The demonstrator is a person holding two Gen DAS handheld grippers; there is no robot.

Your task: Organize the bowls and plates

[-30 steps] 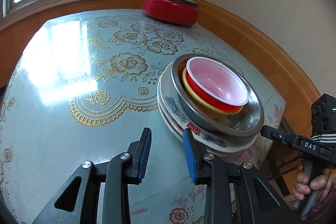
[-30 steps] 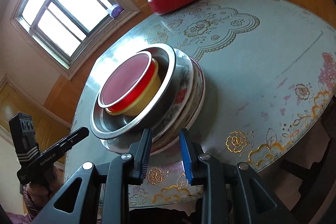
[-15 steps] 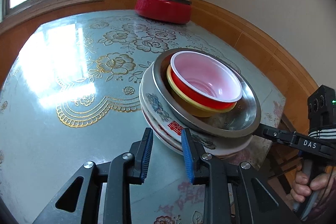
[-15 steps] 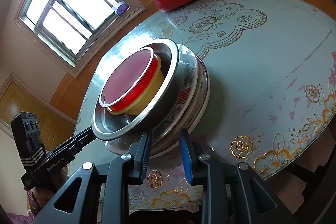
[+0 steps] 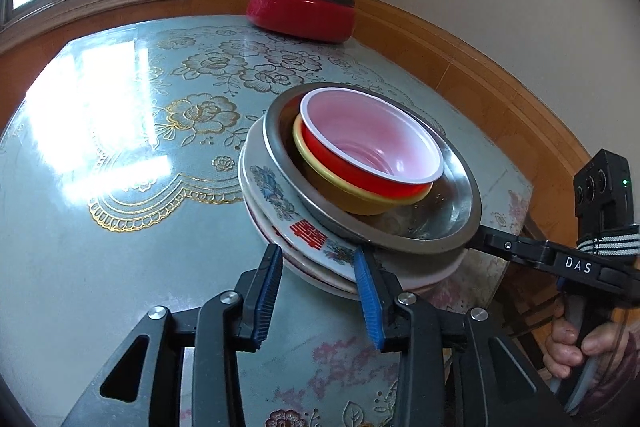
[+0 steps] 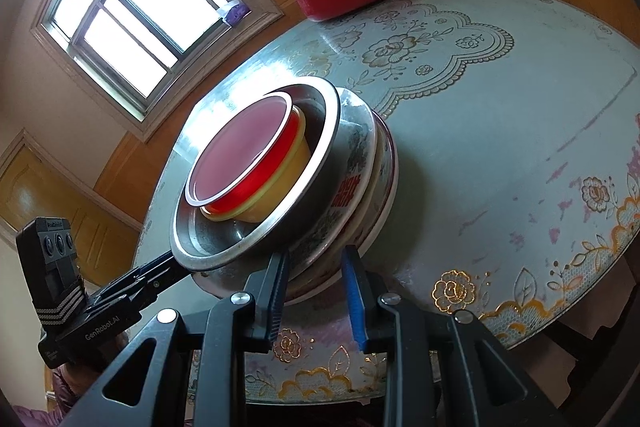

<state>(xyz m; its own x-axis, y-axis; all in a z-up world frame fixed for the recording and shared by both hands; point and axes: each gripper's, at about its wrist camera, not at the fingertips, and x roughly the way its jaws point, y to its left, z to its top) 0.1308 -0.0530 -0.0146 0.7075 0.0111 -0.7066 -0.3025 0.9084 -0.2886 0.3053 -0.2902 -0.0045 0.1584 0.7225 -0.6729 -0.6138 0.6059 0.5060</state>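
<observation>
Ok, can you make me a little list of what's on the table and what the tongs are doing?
top of stack: red bowl inside yellow bowl
under them: steel basin on flowery plates
far edge: red pot, lid on
table: blue cover with gold flowers
left tongs: just been opening; plates' rim in the gap
right tongs: a little apart, plates' rim in the gap, other side of the stack

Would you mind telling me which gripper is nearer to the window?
Left, probably. The left gripper, jaws just opening around the rim of the plate stack, sits on the stack's side toward the window; the right gripper is at its opposite side.
</observation>
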